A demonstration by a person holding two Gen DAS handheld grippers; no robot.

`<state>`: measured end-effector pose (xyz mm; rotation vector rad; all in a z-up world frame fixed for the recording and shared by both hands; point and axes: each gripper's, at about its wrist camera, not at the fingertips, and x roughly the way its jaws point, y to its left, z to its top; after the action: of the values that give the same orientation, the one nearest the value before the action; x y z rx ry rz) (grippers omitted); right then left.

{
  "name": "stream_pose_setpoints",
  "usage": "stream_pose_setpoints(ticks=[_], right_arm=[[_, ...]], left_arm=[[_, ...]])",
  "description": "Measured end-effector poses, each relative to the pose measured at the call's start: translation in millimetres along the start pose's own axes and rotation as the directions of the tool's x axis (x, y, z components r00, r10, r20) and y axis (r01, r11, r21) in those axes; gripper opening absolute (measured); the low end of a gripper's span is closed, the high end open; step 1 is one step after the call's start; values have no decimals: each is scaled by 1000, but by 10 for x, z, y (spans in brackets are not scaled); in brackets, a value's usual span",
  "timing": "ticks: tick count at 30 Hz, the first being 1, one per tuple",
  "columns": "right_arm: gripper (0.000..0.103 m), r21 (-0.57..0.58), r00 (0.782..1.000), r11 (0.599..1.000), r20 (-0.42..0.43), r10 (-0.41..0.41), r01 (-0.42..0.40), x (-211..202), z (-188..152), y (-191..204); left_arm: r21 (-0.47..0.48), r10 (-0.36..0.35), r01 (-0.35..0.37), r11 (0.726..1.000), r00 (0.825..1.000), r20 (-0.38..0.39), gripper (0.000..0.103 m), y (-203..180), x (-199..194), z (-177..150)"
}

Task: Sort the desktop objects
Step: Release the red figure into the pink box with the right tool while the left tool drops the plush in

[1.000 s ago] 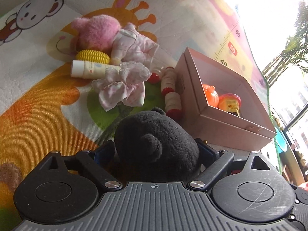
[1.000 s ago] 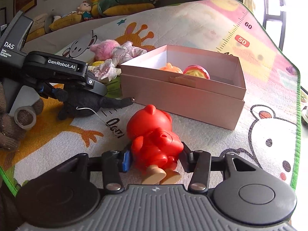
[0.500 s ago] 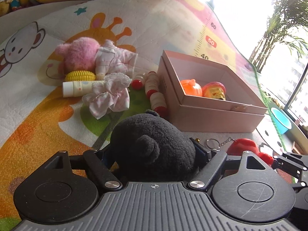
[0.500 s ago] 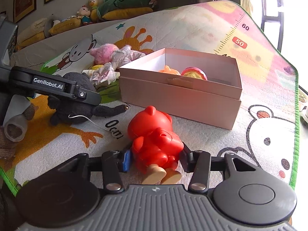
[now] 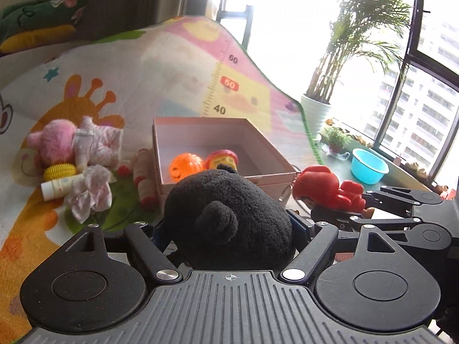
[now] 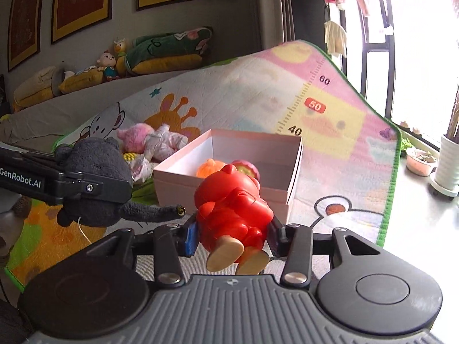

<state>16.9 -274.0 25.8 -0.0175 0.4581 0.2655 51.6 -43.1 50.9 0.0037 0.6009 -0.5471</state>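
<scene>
Left fingers [image 5: 172, 229] grip black plush [image 5: 229, 218], right fingers [image 6: 190, 236] closing on red figure [image 6: 232, 209]; both short of pink box [image 6: 292, 169] near rim

black plush toy [image 5: 229, 218] hides near box [image 5: 266, 179] wall | window view overexposed | brown plush [image 6: 11, 223] cut off

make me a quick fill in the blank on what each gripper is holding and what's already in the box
1. The left gripper is clamped on a plush toy whose colour is ____.
2. The right gripper holds a figure whose colour is ____.
3. The orange ball lies inside the pink ____.
4. The cream tube lies on the mat, outside the box, beside a ridged ring coloured ____.

Missing words: black; red; box; yellow
</scene>
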Motion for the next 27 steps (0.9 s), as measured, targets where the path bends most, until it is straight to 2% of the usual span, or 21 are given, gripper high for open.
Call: stream_pose_setpoints(ticks=[7, 13, 21, 27], right_arm=[[45, -4, 996, 1000, 90, -15, 15, -225, 264, -86], [45, 5, 993, 1000, 118, -22, 21, -187, 434, -123], [45, 45, 995, 999, 95, -9, 5, 157, 666, -219], [45, 35, 996, 999, 79, -29, 26, 556, 917, -294]], left_arm=[[57, -8, 4, 998, 997, 72, 84, -202, -119, 276], [59, 5, -11, 998, 995, 101, 84, -224, -102, 445], [29, 34, -37, 999, 994, 100, 84, -51, 136, 649], [9, 41, -42, 999, 993, 114, 84, 147, 404, 927]])
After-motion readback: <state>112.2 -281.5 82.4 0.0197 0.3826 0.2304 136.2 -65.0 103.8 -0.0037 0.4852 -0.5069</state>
